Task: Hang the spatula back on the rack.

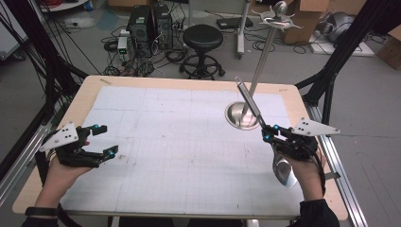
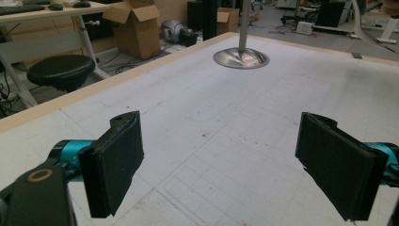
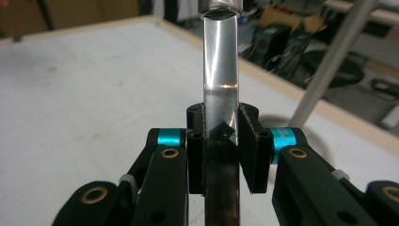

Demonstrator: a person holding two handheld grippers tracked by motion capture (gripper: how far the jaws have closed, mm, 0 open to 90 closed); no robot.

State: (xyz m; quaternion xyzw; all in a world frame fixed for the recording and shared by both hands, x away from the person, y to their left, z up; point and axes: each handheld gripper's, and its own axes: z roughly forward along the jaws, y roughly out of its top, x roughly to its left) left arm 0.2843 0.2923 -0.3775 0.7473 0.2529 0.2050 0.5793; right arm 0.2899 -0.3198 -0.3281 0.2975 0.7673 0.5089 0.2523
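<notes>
Right gripper (image 1: 267,133) pinching a long metal spoon (image 1: 265,130) by its flat handle, above the right side of the table (image 1: 189,82); shiny silver, handle slanting up toward the stand (image 1: 242,115), bowl end low near the right hand (image 1: 309,172); in the right gripper view, polished handle (image 3: 220,84) pressed between both pads; left gripper (image 1: 106,141) spread wide, holding nothing, over the left part of the table.

Wooden table (image 1: 85,97), white grid mat (image 1: 179,146), stand base (image 1: 239,116)
</notes>
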